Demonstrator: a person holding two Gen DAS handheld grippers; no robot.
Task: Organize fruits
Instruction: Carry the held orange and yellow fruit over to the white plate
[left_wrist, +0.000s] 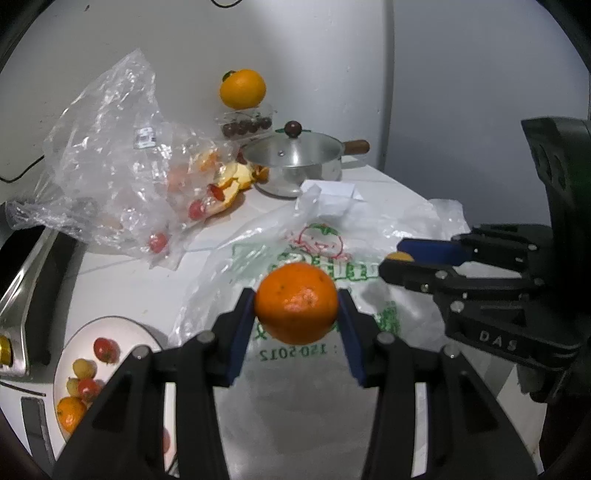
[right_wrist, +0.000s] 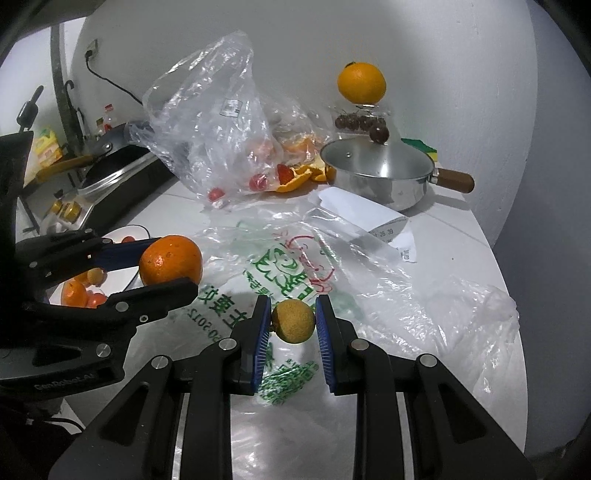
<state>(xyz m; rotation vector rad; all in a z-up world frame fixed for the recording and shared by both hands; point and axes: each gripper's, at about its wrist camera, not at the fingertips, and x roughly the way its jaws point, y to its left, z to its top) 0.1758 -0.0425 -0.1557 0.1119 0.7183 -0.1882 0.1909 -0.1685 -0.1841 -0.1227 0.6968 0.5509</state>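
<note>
My left gripper is shut on an orange and holds it above a printed plastic bag. It also shows in the right wrist view with the orange. My right gripper is shut on a small yellow-brown fruit above the same bag; it enters the left wrist view from the right. A white plate at lower left holds several small red, yellow and orange fruits; it also shows in the right wrist view.
A clear bag with small red fruits and orange peel lies at the back left. A steel pot with lid stands behind, beside a box of dark fruits topped by a big orange. A stove is left.
</note>
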